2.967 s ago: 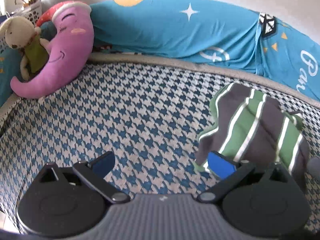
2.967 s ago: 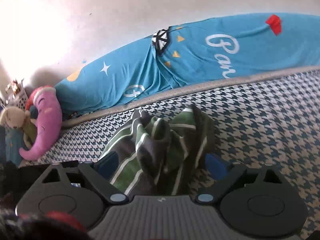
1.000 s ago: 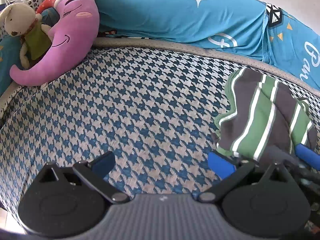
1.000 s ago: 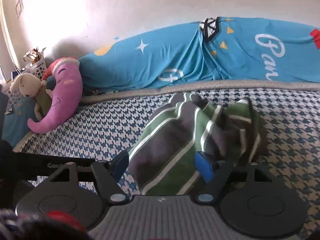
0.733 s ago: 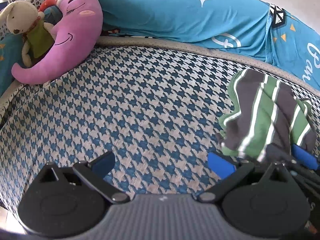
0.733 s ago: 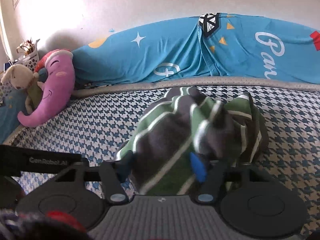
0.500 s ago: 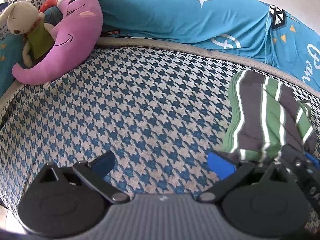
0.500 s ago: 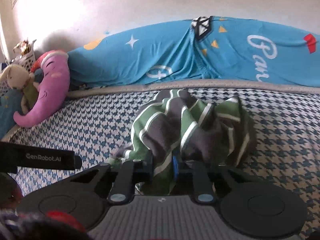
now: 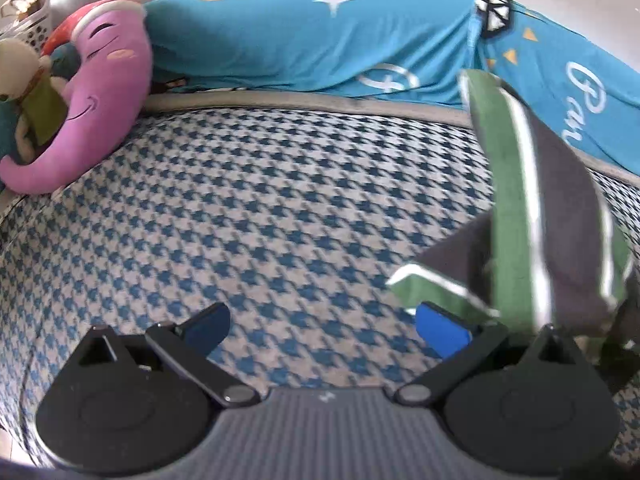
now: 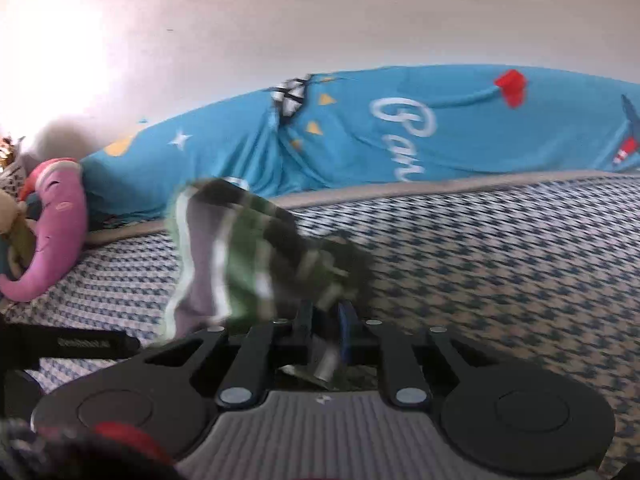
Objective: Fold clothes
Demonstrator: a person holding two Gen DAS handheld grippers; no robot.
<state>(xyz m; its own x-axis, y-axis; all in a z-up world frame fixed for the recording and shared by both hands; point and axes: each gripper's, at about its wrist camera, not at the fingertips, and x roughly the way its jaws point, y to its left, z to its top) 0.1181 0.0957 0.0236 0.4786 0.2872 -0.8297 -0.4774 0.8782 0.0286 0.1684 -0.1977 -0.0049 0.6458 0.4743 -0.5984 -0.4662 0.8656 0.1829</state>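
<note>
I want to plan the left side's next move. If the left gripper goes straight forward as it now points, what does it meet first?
Probably the houndstooth bed cover: the open left gripper aims at bare cover, with the striped garment off to its right. Depth is uncertain.

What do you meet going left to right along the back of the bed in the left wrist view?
Cream stuffed bunny → purple moon plush → blue star-print bedding → lifted green-and-grey striped garment.
</note>
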